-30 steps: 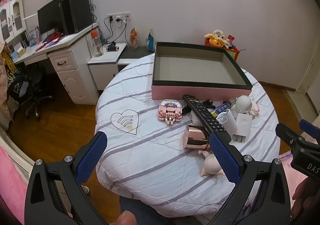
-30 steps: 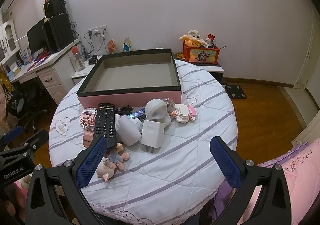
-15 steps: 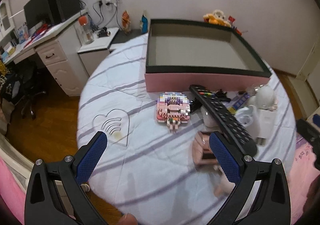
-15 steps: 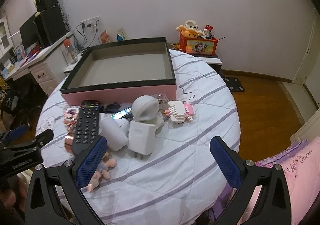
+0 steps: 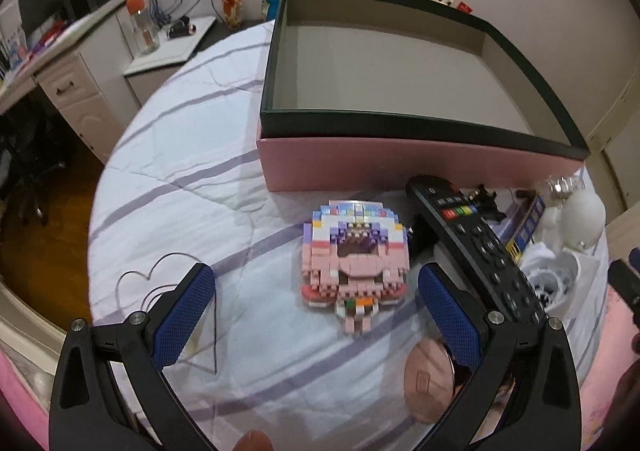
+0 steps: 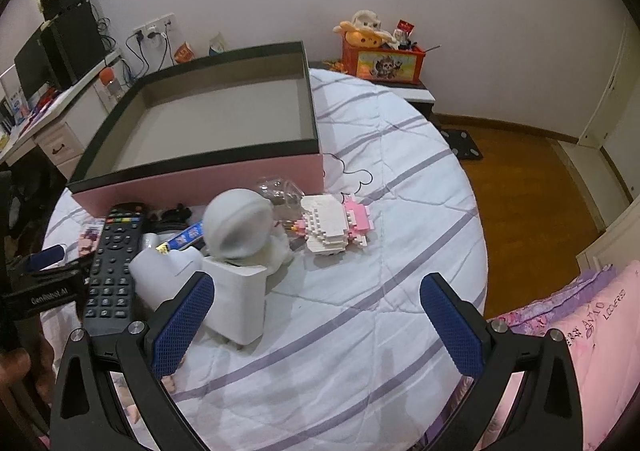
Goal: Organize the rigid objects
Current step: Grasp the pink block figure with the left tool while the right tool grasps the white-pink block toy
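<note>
My left gripper [image 5: 316, 311] is open and empty, low over the table, with a pink brick-built model [image 5: 354, 265] just ahead between its fingers. A black remote [image 5: 476, 243] lies to its right, propped on other items. A pink box with a dark rim [image 5: 400, 123] stands empty behind. My right gripper [image 6: 316, 315] is open and empty above the quilt. Ahead of it are a white charger block [image 6: 236, 303], a white round-headed figure [image 6: 238, 227], a white and pink brick model [image 6: 332, 225] and the remote [image 6: 114, 263]. The box [image 6: 200, 179] shows here too.
A round table with a white, purple-striped quilt [image 6: 380, 291] holds everything. A rose-gold round case [image 5: 428, 381] lies by my left gripper's right finger. A desk with drawers [image 5: 76, 91] stands to the left, a toy crate [image 6: 382, 59] behind. The left gripper [image 6: 44, 287] shows at the right wrist view's left edge.
My left gripper has moved forward and down toward the pink brick model. My right gripper has moved closer to the cluster of white items. Both stay open.
</note>
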A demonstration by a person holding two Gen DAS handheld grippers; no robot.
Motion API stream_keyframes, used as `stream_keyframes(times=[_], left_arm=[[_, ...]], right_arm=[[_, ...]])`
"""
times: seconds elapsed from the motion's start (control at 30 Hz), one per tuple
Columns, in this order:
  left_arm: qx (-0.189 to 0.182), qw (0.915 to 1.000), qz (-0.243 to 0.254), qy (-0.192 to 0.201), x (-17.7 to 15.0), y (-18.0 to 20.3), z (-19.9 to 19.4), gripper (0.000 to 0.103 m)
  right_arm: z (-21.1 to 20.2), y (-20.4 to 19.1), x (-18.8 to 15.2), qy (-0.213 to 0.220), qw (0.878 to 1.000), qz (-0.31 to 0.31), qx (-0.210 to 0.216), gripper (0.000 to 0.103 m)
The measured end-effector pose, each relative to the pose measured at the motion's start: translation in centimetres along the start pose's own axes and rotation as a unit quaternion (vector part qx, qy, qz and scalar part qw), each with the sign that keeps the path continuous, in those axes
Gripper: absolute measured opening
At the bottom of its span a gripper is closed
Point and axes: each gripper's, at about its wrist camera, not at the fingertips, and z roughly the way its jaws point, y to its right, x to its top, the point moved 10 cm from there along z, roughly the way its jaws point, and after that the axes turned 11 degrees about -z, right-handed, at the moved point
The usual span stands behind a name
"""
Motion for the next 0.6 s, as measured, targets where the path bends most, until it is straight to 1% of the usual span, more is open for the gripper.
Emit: stream_keyframes(times=[0.1, 0.13, 0.2, 0.27, 0.3, 0.4, 0.47, 0.5, 0.53, 0.6], left_arm=[[-0.012, 0.9999, 0.001, -0.003, 0.3, 0.2, 0.5, 0.103], [-0.011, 0.9999, 0.004, -0.001, 0.3, 0.3, 0.6, 0.101], [0.013, 0.9998, 0.015, 0.008, 0.5, 0.0, 1.1, 0.095], [0.019, 0.9995, 0.02, 0.013, 0.7, -0.2, 1.3, 0.09], [0.027, 0.9992, 0.023, 0.018, 0.8, -0.3, 1.3, 0.085], [0.024, 0.9992, 0.024, 0.023, 0.9, -0.5, 1.2, 0.083], [0.023, 0.9991, 0.025, 0.026, 1.2, -0.6, 1.2, 0.08], [0.022, 0.999, 0.024, 0.031, 1.3, -0.6, 1.1, 0.074], [0.023, 0.9989, 0.023, 0.033, 1.3, -0.7, 1.0, 0.065], [0.019, 0.9989, 0.022, 0.038, 1.3, -0.6, 0.6, 0.052]], right_arm=[[0.7, 0.0, 0.1, -0.005, 1.0, -0.001, 0.001, 0.103], [0.9, 0.0, 0.1, -0.008, 1.0, -0.001, 0.002, 0.103], [1.3, 0.0, 0.1, -0.012, 1.0, 0.0, 0.003, 0.103], [1.5, -0.1, 0.1, -0.014, 1.0, 0.0, 0.006, 0.103], [1.5, -0.1, 0.1, -0.014, 1.0, 0.0, 0.009, 0.103], [1.7, -0.2, 0.3, -0.013, 1.0, -0.001, 0.012, 0.103], [1.8, -0.4, 0.4, -0.012, 1.0, -0.001, 0.014, 0.103], [1.8, -0.4, 0.5, -0.012, 1.0, -0.002, 0.013, 0.103], [1.8, -0.5, 0.6, -0.011, 1.0, -0.004, 0.013, 0.103], [1.8, -0.6, 0.7, -0.008, 1.0, -0.005, 0.013, 0.103]])
